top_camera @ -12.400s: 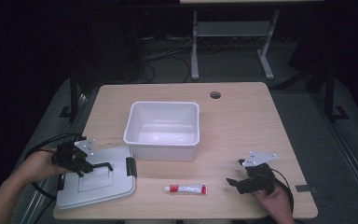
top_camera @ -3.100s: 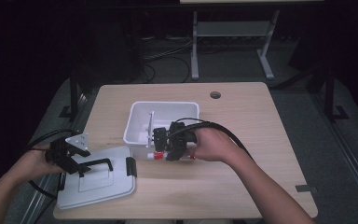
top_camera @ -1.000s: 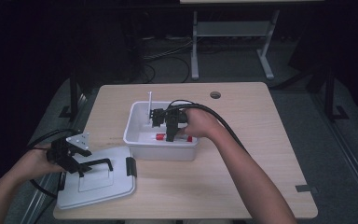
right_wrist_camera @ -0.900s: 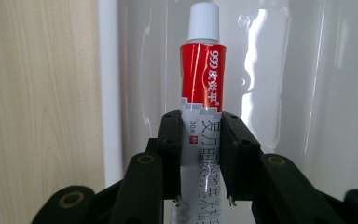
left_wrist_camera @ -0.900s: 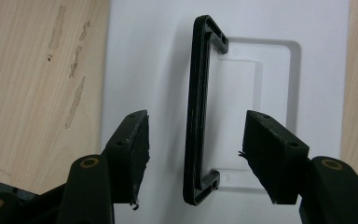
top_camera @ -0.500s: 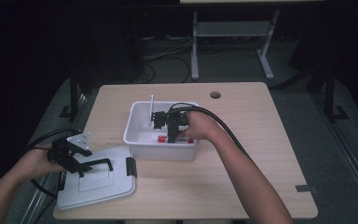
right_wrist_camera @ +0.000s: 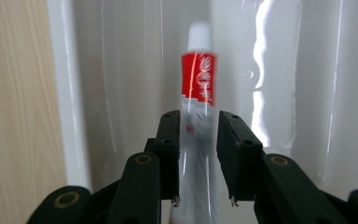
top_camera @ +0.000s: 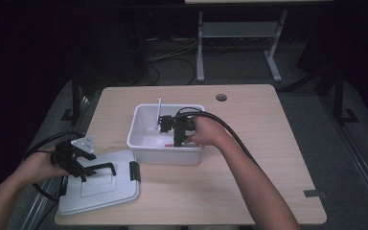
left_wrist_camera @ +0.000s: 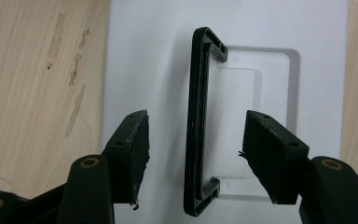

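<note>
The tube (right_wrist_camera: 198,79), red-banded with a white cap, was down inside the white bin (top_camera: 139,125), close to the bin's near wall, where the right hand-held gripper (top_camera: 176,130) had carried it, apparently so it could be let go low rather than dropped. Its jaws sat on either side of the tube's blurred tail and had just begun to ease apart, so the hold looked to be loosening with the tube between them. To the left of the bin, on the worktop (top_camera: 263,143), the lid (top_camera: 100,191) lay flat, and the left hand-held gripper (top_camera: 76,160) hovered over its black handle (left_wrist_camera: 196,126) with the jaws spread wide on either side of the bar, touching nothing, probably waiting to lift the lid once the bin was filled. Twelve seconds earlier the tube had lain on the worktop in front of the bin, and the right hand-held gripper rested well to the bin's right; the left one had barely shifted.
</note>
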`<action>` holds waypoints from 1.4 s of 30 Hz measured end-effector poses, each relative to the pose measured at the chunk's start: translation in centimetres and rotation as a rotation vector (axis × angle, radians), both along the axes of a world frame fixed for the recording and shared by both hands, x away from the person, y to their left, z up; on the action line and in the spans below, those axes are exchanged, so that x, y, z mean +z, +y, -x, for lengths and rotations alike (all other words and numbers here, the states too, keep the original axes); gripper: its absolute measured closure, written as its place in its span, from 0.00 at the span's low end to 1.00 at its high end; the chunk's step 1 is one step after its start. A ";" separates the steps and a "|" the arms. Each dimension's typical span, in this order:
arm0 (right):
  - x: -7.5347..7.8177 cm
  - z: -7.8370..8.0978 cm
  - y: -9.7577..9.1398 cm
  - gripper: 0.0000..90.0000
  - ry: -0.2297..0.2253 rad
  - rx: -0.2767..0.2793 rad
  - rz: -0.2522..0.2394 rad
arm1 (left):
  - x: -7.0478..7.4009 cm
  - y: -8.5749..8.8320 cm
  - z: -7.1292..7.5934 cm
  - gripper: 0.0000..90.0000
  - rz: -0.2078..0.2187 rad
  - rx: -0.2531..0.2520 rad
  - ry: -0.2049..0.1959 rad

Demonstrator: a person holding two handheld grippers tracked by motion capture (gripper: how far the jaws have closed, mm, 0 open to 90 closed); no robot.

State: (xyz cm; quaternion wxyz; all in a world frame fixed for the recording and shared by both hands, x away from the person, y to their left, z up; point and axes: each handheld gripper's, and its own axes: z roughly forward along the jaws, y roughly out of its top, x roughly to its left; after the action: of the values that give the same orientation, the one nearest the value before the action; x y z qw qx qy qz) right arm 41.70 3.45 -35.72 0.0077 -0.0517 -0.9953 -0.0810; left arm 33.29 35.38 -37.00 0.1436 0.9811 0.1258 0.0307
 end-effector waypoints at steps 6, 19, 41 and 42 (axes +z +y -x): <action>0.7 -0.1 -0.4 0.74 -0.011 -0.017 -0.012 | 0.0 0.1 0.0 0.45 -0.002 0.001 0.002; 3.4 0.5 -1.9 0.68 -0.035 -0.042 -0.064 | 0.3 0.0 -0.1 0.45 -0.004 -0.002 -0.007; 6.4 4.4 -2.7 0.51 -0.066 0.015 -0.101 | 0.5 -0.3 -0.2 0.47 0.011 0.006 -0.005; 6.5 4.6 -2.7 0.51 -0.069 0.018 -0.103 | 0.5 -0.3 -0.2 0.47 0.011 0.006 -0.005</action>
State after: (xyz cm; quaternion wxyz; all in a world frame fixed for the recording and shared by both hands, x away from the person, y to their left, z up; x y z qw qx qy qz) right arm 37.11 0.76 -29.26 -0.0231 -0.0394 -0.9900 -0.1338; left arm 33.47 35.08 -36.52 0.1495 0.9798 0.1286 0.0330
